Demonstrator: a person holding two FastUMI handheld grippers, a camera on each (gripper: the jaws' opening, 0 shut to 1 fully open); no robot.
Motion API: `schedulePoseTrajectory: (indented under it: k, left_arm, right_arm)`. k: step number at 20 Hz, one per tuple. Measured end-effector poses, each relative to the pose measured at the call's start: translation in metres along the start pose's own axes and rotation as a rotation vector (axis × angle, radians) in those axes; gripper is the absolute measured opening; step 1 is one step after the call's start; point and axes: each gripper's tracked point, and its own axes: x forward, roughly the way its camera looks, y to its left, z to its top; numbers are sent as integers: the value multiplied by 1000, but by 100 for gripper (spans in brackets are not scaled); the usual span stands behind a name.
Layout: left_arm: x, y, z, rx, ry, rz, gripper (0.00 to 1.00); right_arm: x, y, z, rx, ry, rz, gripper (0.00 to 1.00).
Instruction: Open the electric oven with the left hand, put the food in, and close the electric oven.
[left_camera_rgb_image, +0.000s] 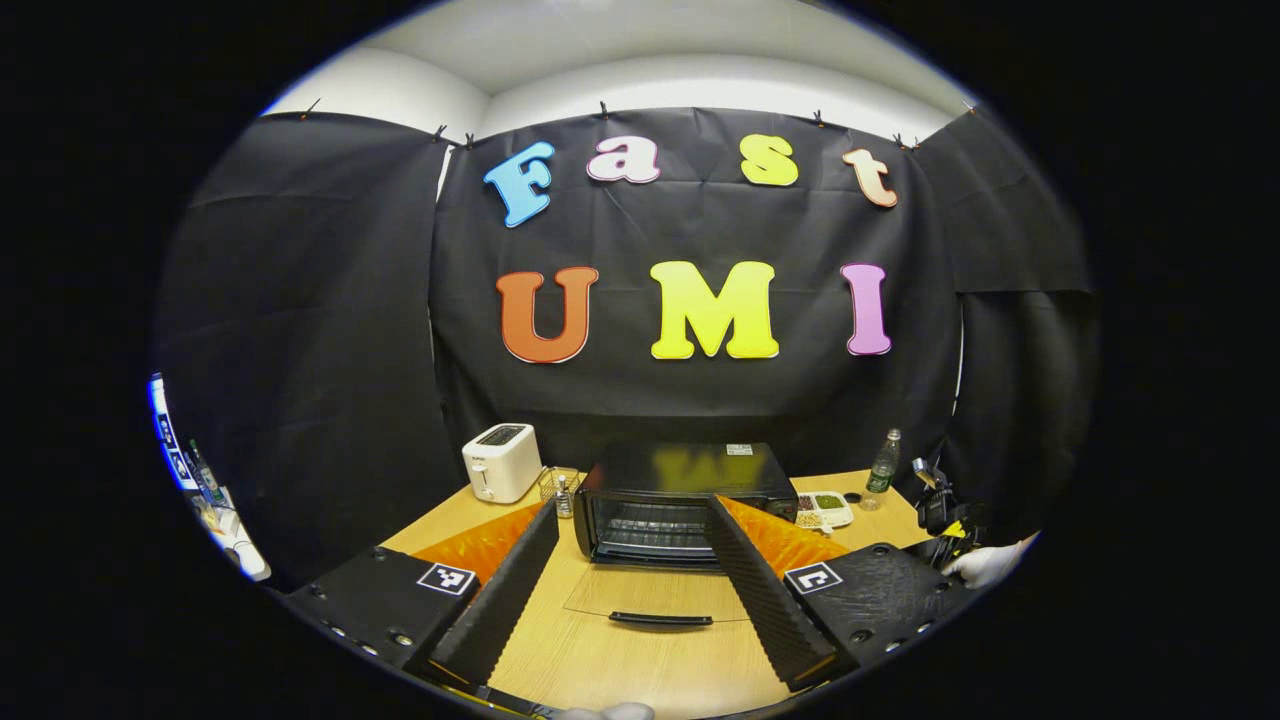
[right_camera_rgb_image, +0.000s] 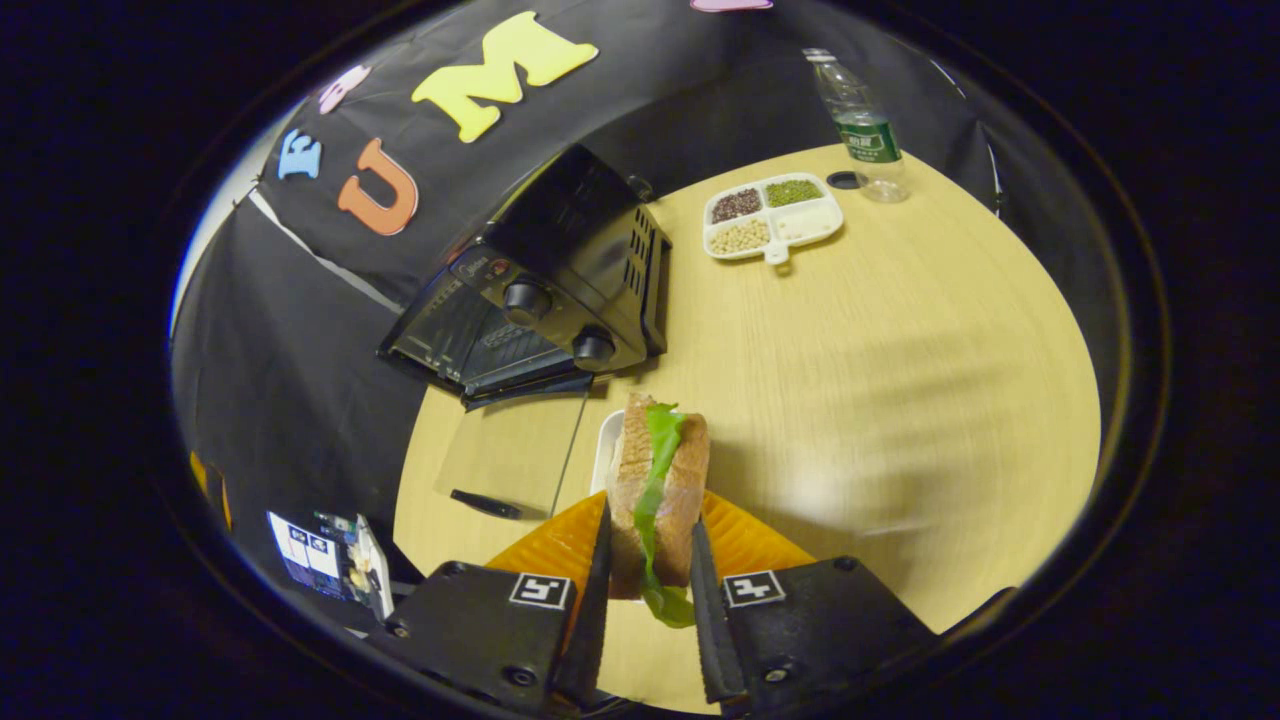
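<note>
The table (right_camera_rgb_image: 900, 380) spreads wide and wooden under me. On it, toward the back wall, sits the electric oven (left_camera_rgb_image: 680, 495), its glass door (left_camera_rgb_image: 655, 600) dropped flat onto the table, the rack inside bare. My left gripper (left_camera_rgb_image: 630, 580) is held level, aimed straight at that opening, jaws spread wide with nothing between them. My right gripper (right_camera_rgb_image: 648, 590) tilts down over the table to the oven's right, jaws pinching the sandwich (right_camera_rgb_image: 655, 500) upright by its two bread faces, lettuce hanging from the edge, just above a white plate (right_camera_rgb_image: 606, 450). Farther back lie a divided snack tray (right_camera_rgb_image: 772, 215) and a water bottle (right_camera_rgb_image: 860, 125).
</note>
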Motion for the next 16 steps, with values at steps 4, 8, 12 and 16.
schedulePoseTrajectory:
  k: [4,8,12,16]
  left_arm:
    - [-2,5,2,4,-10,-15,96]
    - [-7,15,1,-1,-11,-37,96]
    - [-13,28,-2,3,-7,-65,96]
    - [-20,44,-3,19,-8,-88,96]
  right_arm:
    - [-16,20,11,-24,-52,-3,41]
    - [-37,62,32,17,-151,31,37]
    - [-40,115,32,54,-233,90,37]
    - [-19,157,19,145,-284,139,37]
